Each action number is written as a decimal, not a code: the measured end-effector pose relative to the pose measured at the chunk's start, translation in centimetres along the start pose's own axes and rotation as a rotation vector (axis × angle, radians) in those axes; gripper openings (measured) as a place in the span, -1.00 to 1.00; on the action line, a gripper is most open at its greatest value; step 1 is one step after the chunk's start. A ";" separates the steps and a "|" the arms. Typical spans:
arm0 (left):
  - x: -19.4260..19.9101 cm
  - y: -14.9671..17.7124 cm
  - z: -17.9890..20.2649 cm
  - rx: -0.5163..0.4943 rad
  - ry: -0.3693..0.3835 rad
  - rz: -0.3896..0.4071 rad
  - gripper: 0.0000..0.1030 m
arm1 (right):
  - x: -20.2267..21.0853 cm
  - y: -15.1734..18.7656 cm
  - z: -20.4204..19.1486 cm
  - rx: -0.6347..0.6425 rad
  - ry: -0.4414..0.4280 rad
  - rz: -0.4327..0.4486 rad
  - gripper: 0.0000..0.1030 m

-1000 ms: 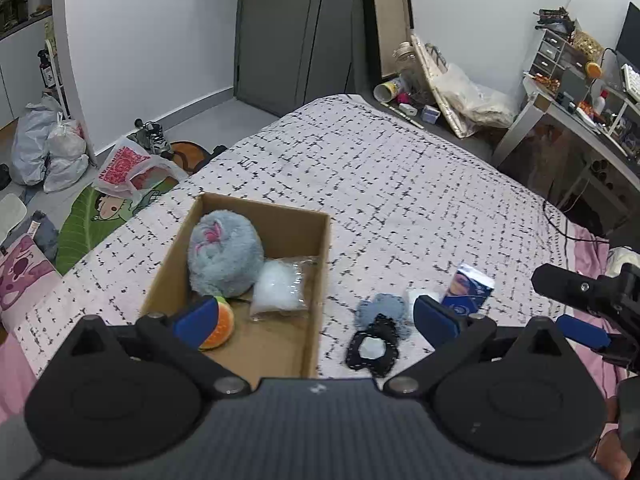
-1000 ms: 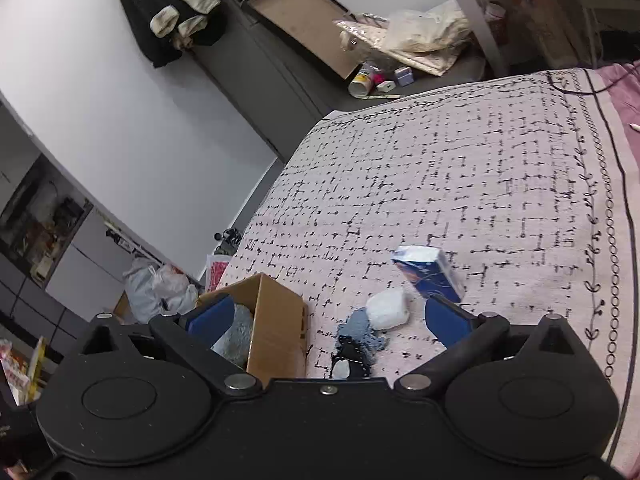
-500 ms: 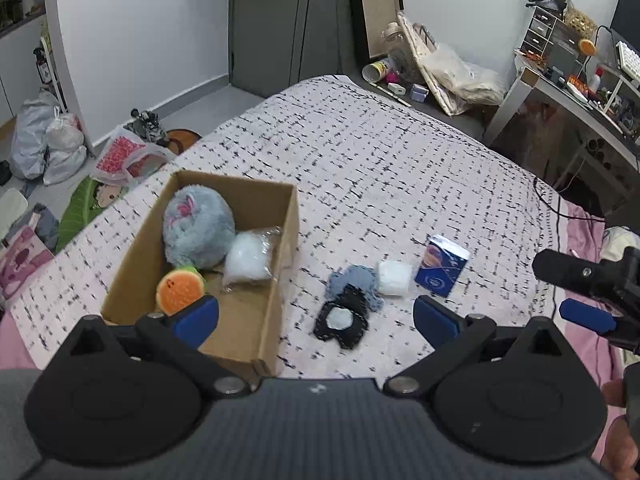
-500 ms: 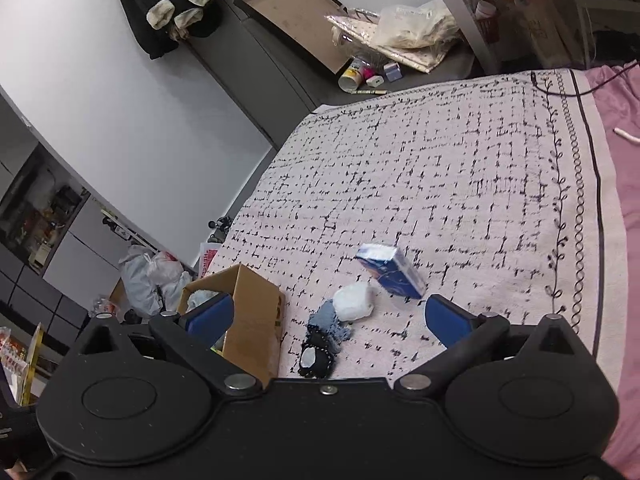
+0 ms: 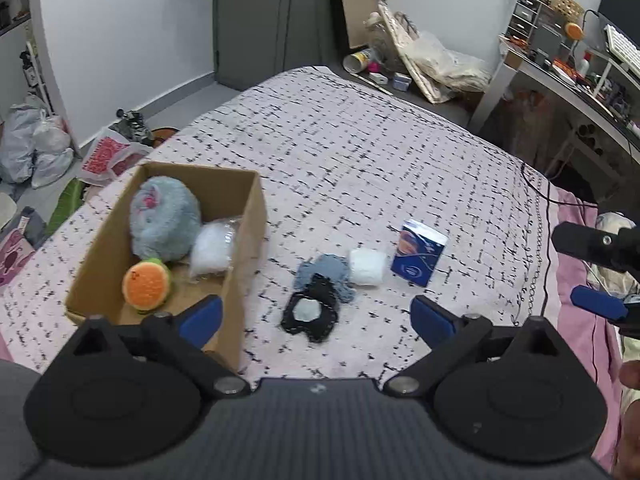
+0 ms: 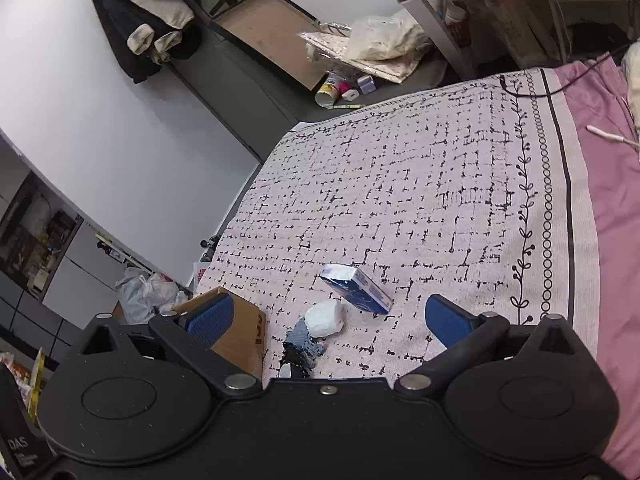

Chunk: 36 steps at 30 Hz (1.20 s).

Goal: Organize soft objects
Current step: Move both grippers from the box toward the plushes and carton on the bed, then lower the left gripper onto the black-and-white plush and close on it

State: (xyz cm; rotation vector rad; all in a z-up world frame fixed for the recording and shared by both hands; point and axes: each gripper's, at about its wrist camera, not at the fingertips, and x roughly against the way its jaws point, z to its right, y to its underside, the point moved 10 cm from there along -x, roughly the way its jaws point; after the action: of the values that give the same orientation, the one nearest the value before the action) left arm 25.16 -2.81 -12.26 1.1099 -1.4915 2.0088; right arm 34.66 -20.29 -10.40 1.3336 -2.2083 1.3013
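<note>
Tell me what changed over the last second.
Both open grippers, the left gripper and the right gripper, pulled back and up from the bed; neither took hold of anything. The brown cardboard box, black fabric piece, white soft bundle and blue carton stayed put.

A bed (image 5: 360, 152) with a pale, black-flecked cover fills the room's middle; white walls (image 5: 128, 40) meet a grey floor (image 5: 188, 98); dark grey wardrobe doors (image 5: 272, 16) stand beyond its far edge; a cluttered desk (image 5: 560, 76) lines the right; plastic bags (image 5: 32, 144) sit on the floor at left.
</note>
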 end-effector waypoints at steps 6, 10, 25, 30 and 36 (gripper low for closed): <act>-2.1 0.8 1.0 0.010 0.007 -0.026 0.77 | -0.7 0.4 0.0 0.004 -0.004 -0.017 1.00; -3.6 1.2 1.2 0.022 0.010 -0.047 0.65 | -1.3 0.5 0.2 0.005 0.001 -0.032 1.00; -10.3 2.9 1.5 0.043 -0.016 -0.152 0.06 | -4.2 0.7 0.4 0.076 0.019 -0.080 1.00; -12.2 3.4 0.9 0.032 -0.059 -0.162 0.04 | -5.1 0.9 0.4 0.100 0.029 -0.101 1.00; -14.0 3.7 -0.2 0.016 -0.120 -0.157 -0.04 | -6.7 1.4 0.5 0.115 0.051 -0.127 1.00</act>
State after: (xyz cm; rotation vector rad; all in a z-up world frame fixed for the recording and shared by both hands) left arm 30.96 -2.00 -25.54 1.3325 -1.3996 1.8801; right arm 37.31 -16.57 -15.47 1.4386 -2.0068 1.4173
